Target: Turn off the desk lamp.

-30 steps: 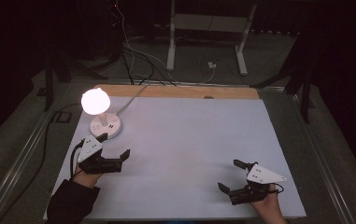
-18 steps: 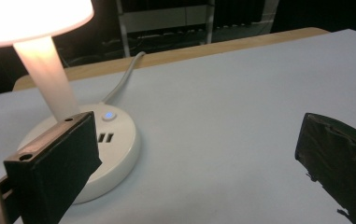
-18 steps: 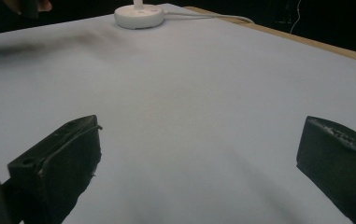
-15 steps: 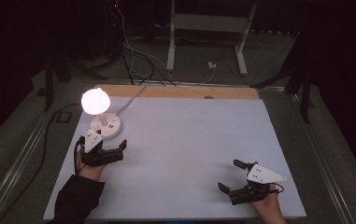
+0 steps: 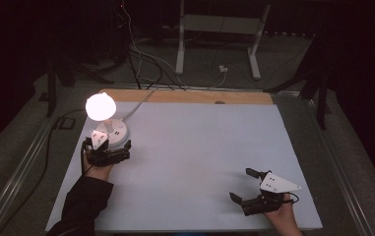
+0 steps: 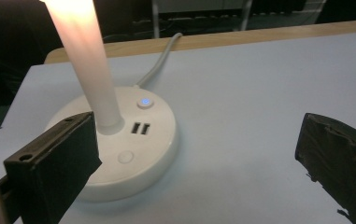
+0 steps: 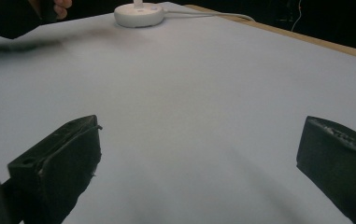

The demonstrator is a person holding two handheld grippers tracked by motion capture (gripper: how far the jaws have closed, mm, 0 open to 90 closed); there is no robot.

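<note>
We took the desk lamp (image 5: 107, 123) as our reference: it stood lit at the far left corner of the white table top (image 5: 200, 147), its glowing head (image 5: 100, 106) above a round white base (image 6: 133, 140). On that base we noted a blue-lit button (image 6: 144, 101), a pair of USB ports (image 6: 139, 128) and a plain round button (image 6: 125, 156), all beside the upright stem (image 6: 89, 65). A white cable (image 6: 159, 63) ran from the back of the base toward the wooden strip (image 5: 190, 96) along the table's far edge.

The left gripper (image 6: 194, 149) sat just in front of the lamp base, jaws spread wide and holding nothing; its left jaw overlapped the near rim of the base in the left gripper view, though we could not tell whether it touched.

The right gripper (image 5: 246, 186) lay well apart from the lamp, at the opposite near corner, jaws likewise wide apart and empty over bare table. Nothing stood between it and the lamp. Beyond the table we recorded a white stand (image 5: 219, 34) and loose cables (image 5: 140, 54) on the dark floor.
</note>
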